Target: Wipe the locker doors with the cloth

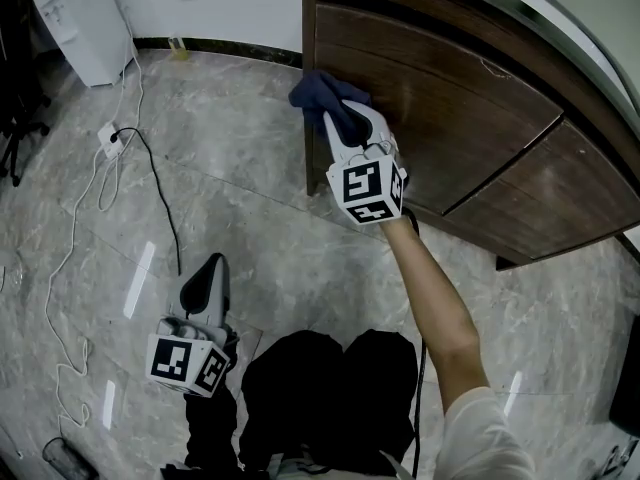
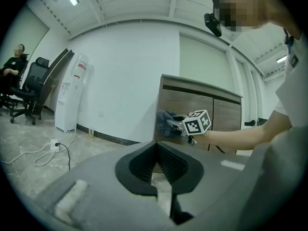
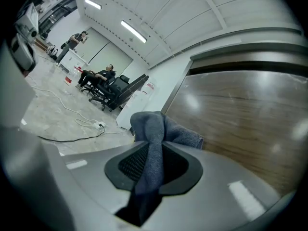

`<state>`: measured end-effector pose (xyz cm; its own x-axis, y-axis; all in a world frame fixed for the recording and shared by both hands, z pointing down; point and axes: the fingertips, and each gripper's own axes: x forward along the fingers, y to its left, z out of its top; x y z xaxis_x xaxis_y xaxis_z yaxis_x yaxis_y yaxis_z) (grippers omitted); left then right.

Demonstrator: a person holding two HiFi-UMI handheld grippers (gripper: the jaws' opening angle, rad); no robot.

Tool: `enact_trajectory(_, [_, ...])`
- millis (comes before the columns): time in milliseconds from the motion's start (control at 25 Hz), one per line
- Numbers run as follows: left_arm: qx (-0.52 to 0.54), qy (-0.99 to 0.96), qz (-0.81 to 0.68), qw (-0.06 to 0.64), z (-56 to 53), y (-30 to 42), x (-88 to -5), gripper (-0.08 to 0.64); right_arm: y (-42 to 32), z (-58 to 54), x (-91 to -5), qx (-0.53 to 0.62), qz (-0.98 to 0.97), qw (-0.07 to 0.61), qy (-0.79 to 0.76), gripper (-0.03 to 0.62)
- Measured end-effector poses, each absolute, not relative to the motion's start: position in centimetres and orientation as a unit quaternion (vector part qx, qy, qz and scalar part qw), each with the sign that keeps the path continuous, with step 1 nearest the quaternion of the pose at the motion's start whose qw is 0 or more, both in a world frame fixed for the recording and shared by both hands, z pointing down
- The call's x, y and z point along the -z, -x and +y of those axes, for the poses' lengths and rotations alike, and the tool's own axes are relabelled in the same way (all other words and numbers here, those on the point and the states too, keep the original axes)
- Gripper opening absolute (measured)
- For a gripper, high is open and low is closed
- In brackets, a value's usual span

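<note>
Right gripper (image 1: 338,118) fingers pinch cloth (image 1: 318,90) at locker door (image 1: 440,118), upper centre, to wipe; left gripper (image 1: 207,270) hangs idle, fingers together

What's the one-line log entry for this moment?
right gripper: shut on cloth | cloth: at edge of locker door, contact unclear | left gripper: shut, empty, low over floor

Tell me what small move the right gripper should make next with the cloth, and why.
Probably press the cloth flat against the left locker door and sweep it rightward. The right gripper is shut on the cloth, which sits bunched at that door's left edge, and the door's broad wood face lies to its right. Whether the cloth already touches the wood is unclear.
</note>
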<state>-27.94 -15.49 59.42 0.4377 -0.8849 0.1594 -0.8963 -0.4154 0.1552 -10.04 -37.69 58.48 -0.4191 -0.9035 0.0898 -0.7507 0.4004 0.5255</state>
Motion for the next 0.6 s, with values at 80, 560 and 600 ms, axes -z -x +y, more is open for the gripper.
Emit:
enact_trajectory(80, [-0.027,-0.841,-0.530,0.109,-15.5,27.9,-59.5,0.000,10.1,-37.7,-59.6,0.204,-0.817,0.190,-0.504,0.072])
enact_trajectory(560, [-0.030,-0.836,-0.535,0.114,-15.6,28.2,-59.9,0.000,10.6,-37.7,-68.4,0.156,-0.831,0.244,-0.474,0.072])
enact_trajectory(600, [-0.031,-0.836,-0.536,0.114,-15.6,28.3,-60.0,0.000,10.6,-37.7,-69.2,0.153,-0.831,0.251,-0.472,0.072])
